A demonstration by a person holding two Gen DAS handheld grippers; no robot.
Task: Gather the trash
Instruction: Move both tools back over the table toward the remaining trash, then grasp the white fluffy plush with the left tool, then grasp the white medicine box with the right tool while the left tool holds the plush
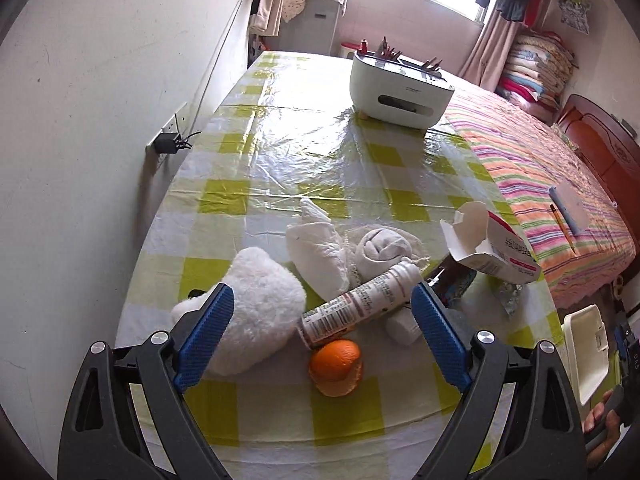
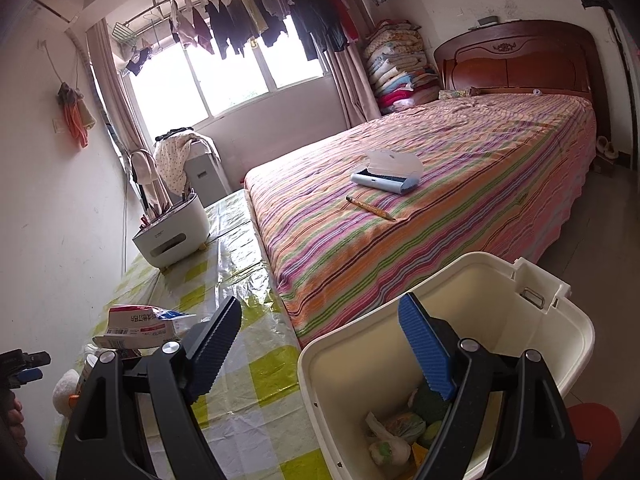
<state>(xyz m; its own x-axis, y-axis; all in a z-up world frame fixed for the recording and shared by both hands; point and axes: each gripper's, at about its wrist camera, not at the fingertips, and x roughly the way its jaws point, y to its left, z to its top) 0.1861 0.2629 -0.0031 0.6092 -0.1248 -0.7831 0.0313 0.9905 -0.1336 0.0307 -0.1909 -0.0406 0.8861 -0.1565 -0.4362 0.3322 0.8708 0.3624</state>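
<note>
My left gripper (image 1: 322, 308) is open and empty above the checked table (image 1: 280, 152). Between its jaws lies a white labelled tube (image 1: 360, 304) with an orange peel (image 1: 336, 364) just in front. Behind are crumpled tissue (image 1: 316, 252), a rolled white cloth (image 1: 384, 252), a torn carton (image 1: 492, 248) and foil wrappers (image 1: 508, 296). A white fluffy toy (image 1: 256, 304) sits by the left finger. My right gripper (image 2: 320, 340) is open and empty over the rim of a cream trash bin (image 2: 560, 320), which holds bagged scraps (image 2: 396, 432).
A white organizer box (image 1: 400, 88) stands at the table's far end. The striped bed (image 2: 440, 200) borders the table on the right, with a pencil (image 2: 372, 208) and a blue case (image 2: 384, 180) on it. A wall with a plugged socket (image 1: 168, 144) lies left.
</note>
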